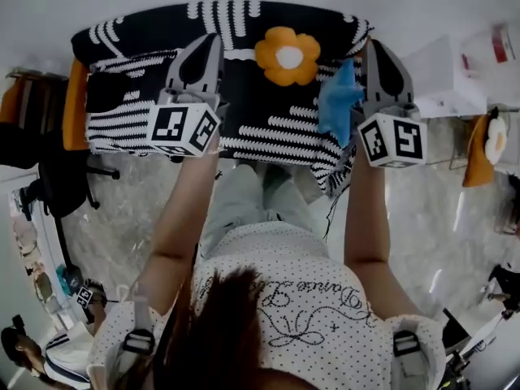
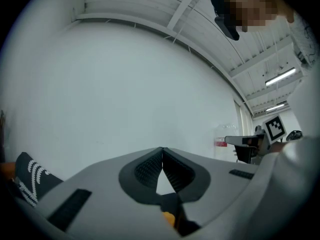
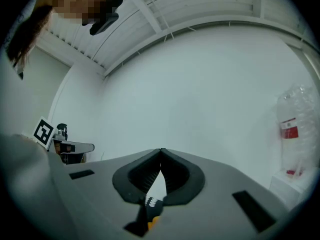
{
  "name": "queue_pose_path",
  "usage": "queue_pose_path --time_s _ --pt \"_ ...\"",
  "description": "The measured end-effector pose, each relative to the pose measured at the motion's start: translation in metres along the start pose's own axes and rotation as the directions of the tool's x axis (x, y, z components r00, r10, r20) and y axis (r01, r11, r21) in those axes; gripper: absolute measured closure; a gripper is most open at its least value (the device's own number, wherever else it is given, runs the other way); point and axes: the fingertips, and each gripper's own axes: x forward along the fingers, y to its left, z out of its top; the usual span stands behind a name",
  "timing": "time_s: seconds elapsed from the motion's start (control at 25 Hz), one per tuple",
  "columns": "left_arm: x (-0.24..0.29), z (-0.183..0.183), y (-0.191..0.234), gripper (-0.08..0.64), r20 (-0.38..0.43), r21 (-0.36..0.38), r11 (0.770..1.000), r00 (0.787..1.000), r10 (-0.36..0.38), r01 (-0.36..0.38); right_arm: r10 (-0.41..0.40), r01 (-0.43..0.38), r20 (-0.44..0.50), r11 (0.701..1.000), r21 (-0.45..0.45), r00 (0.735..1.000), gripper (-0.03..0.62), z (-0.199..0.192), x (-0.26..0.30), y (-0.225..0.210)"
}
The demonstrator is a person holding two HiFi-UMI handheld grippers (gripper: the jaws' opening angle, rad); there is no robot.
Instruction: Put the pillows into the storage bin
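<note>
Black-and-white knit: a striped pillow [image 1: 268, 116] with an orange flower [image 1: 288, 56] on its top spreads across the upper part of the head view, in front of the person and above the marbled floor [image 1: 122, 218].
What bears it: hidden under the pillow itself, so I cannot tell.
Left gripper [image 1: 210, 43]: over the left part of the pillow, pointing away from the person toward the pale wall [image 2: 125, 84].
Left gripper's jaws: clenched in its own view [image 2: 162, 151], the ribbed tips meeting with nothing caught between them.
Seen below them: a sliver of black and orange shows through the small gap behind the tips, and a corner of the pillow [image 2: 30, 176] shows low at the left.
Right gripper [image 1: 374, 51]: at the pillow's right end, level with the left one and pointing the same way.
Right gripper's jaws: also clenched and empty in its own view [image 3: 160, 154], with the pillow's white stitching [image 3: 149, 202] visible through the gap beneath the tips.
Marker cubes: one [image 1: 183, 127] on the left gripper and one [image 1: 394, 140] on the right, both over the pillow's near edge.
Blue cloth piece [image 1: 337, 100]: just beside the right gripper, on its inner side, over the pillow's right end.
Orange strip [image 1: 75, 104]: against the pillow's left end; I cannot tell what it is.
Clear plastic container [image 3: 295, 129]: red label, by the wall, off to the right.
</note>
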Motion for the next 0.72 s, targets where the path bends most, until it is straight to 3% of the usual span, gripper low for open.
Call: queue_pose_path --time_s 0.24,0.72 --pt "0.043 -0.017 0.025 0.555 -0.020 -0.006 1.000 1.000 0.008 -0.008 0.020 -0.019 -0.042 1.000 0.019 0.999 0.581 -0.027 0.048 -0.010" --pt "0.129 -0.069 0.111 0.555 -0.087 -0.046 0.995 0.992 -0.093 0.089 -0.087 0.095 -0.130 0.994 0.056 0.988 0.581 -0.091 0.142 -0.010"
